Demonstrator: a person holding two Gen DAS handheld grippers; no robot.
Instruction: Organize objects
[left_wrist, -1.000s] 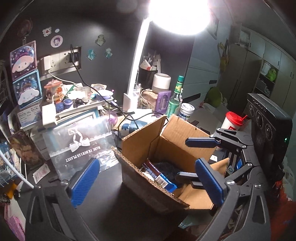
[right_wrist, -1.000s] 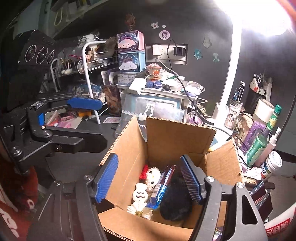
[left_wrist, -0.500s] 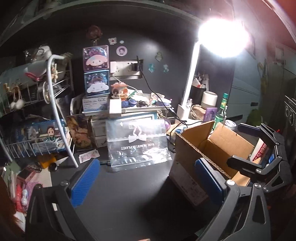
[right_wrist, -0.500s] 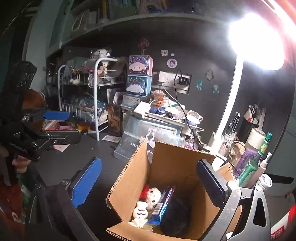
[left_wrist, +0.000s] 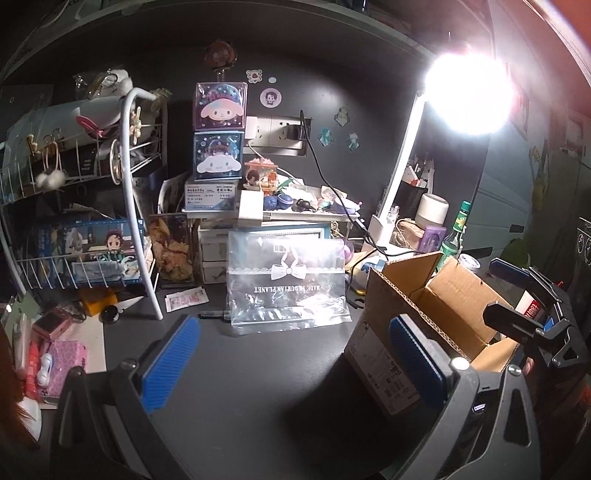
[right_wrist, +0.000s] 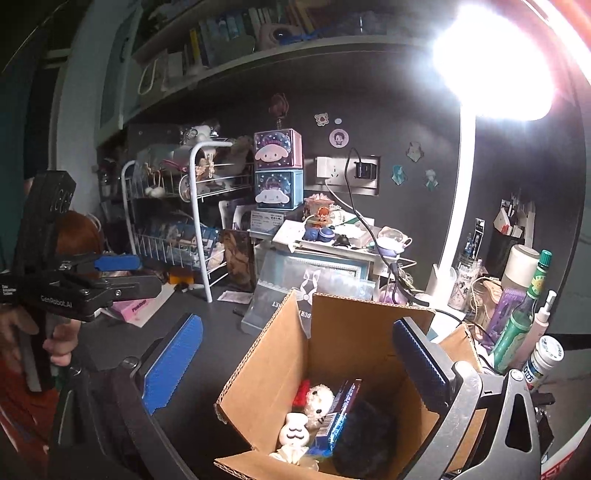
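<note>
The right gripper (right_wrist: 295, 365) stands wide open and holds nothing; its blue pads (right_wrist: 173, 363) are well apart, one beside the box's left wall, the other over its right side. Straight below and between the fingers sits the open cardboard box (right_wrist: 340, 332), flaps up. Inside it, near the bottom, lie a small white plush (right_wrist: 319, 398), a white figure (right_wrist: 293, 432) just in front of it, a blue packet (right_wrist: 341, 408) to the right of these, and a dark fuzzy lump (right_wrist: 364, 435) under the right finger. Beyond the box a clear bag (right_wrist: 332, 284) leans against a drawer unit. Right of the fingers stand bottles (right_wrist: 524, 310) and a lamp post (right_wrist: 456, 221).

The left gripper (left_wrist: 291, 363) is also open wide and empty, over bare dark desk (left_wrist: 258, 369). Its right pad (left_wrist: 415, 360) is just in front of the box's (left_wrist: 443, 295) near corner; whether it touches I cannot tell. Ahead, between the fingers, stands the clear bag (left_wrist: 288, 280). Left of the left finger a white wire rack (left_wrist: 129, 206) holds clutter, with a pink pack (left_wrist: 68, 363) nearer. At the far right, past the box, the other gripper (left_wrist: 532, 299) shows side on.
</note>
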